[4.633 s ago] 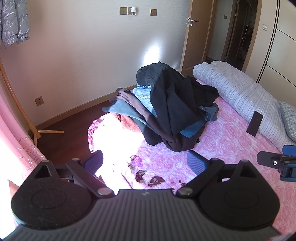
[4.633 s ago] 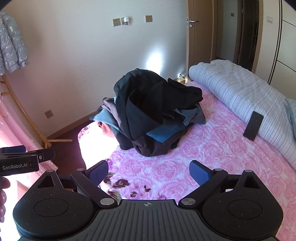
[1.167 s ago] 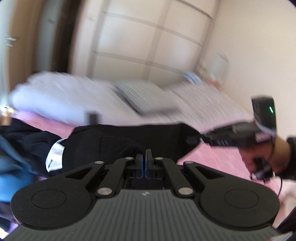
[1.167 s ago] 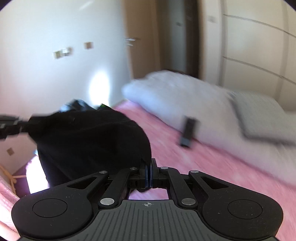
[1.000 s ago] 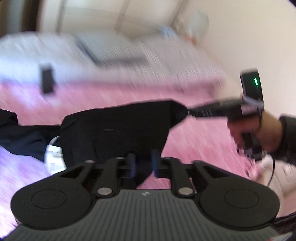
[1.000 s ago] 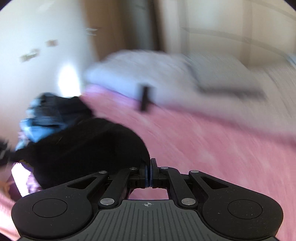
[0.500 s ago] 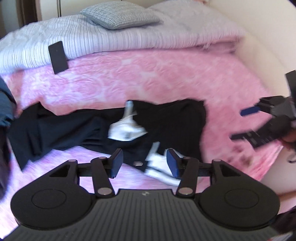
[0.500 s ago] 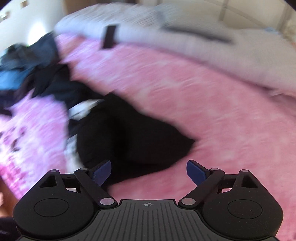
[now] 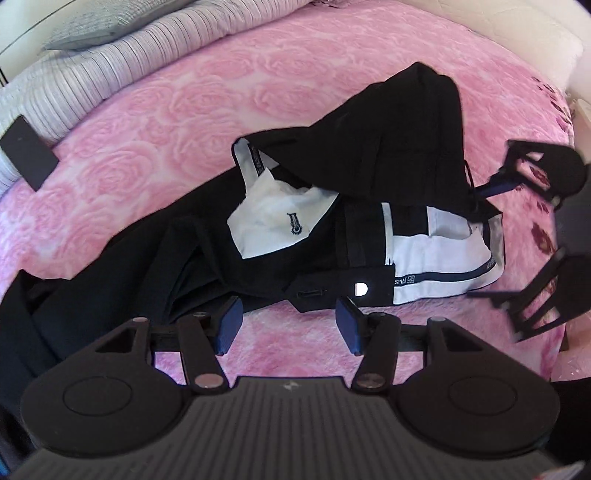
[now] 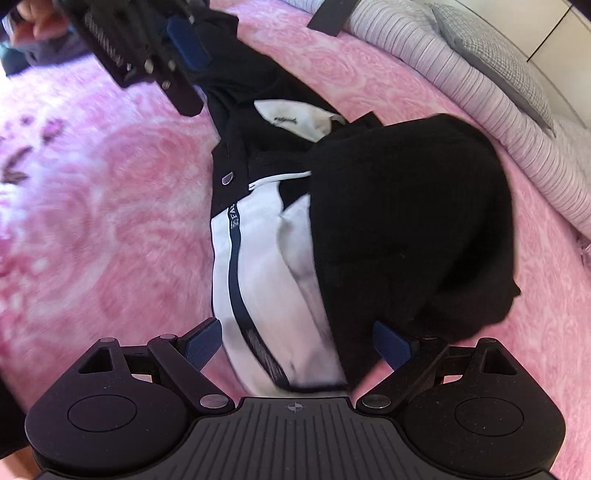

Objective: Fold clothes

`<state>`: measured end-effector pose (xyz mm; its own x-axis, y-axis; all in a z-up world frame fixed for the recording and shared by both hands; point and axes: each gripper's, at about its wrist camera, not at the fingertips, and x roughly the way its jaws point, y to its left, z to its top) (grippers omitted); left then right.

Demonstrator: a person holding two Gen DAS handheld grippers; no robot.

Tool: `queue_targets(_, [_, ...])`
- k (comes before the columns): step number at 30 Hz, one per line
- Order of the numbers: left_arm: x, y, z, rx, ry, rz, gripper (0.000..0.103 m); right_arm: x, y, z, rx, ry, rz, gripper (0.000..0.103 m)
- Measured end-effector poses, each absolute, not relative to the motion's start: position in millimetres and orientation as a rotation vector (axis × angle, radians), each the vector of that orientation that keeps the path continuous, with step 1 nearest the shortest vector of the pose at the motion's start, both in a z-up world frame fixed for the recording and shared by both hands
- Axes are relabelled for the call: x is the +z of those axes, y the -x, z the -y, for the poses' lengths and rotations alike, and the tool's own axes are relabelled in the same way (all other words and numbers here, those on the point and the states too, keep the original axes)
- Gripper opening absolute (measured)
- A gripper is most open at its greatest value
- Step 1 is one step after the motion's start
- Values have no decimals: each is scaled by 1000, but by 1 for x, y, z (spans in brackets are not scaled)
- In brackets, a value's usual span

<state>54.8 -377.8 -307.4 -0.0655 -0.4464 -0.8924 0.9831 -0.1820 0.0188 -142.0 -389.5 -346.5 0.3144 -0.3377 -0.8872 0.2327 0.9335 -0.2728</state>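
Two views look down on a pink rose-patterned bedspread [image 9: 192, 110] with one pair of black trousers [image 9: 402, 147] lying crumpled across it. In the left wrist view, a flat black rectangular object [image 9: 27, 153] rests at the far left against the striped duvet [image 9: 92, 70] along the upper left edge. The trouser legs trail into the lower left of the frame, and the waistband, turned partly inside out, sits in the centre and right — a white pocket lining [image 9: 273, 225] with a small dark emblem, and a white waist lining [image 9: 443, 262] with a dark printed stripe. The left gripper [image 9: 288, 325] at the bottom centre is released, jaws spread apart, holding nothing, just short of the waistband's near edge. The right gripper [image 9: 509, 236] shows at the right edge, blurred, also spread apart, beside the waistband's end. In the right wrist view, the left gripper [image 10: 173, 48] occupies the upper left with a hand [image 10: 35, 20] behind it; the trousers [image 10: 406, 214] run from there down the middle, and the right gripper [image 10: 297, 345] — released, empty — straddles the white lining [image 10: 266, 280] at the bottom centre, its pads on either side of the cloth without closing.
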Motion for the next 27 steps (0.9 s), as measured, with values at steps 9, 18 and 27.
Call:
queue_targets(9, [-297,-44,382,-1582,-959,-746,51,-297,171,433,-539,-64,-1106,8])
queue_targets(18, [-245,4,426,-1613,-840,-673,51,-191,310,577,-756,-658,-812,7])
queue_targets(27, [-248,57,509,-1476,-842,-718,51,-200,442,681,-766,-768,-836,6])
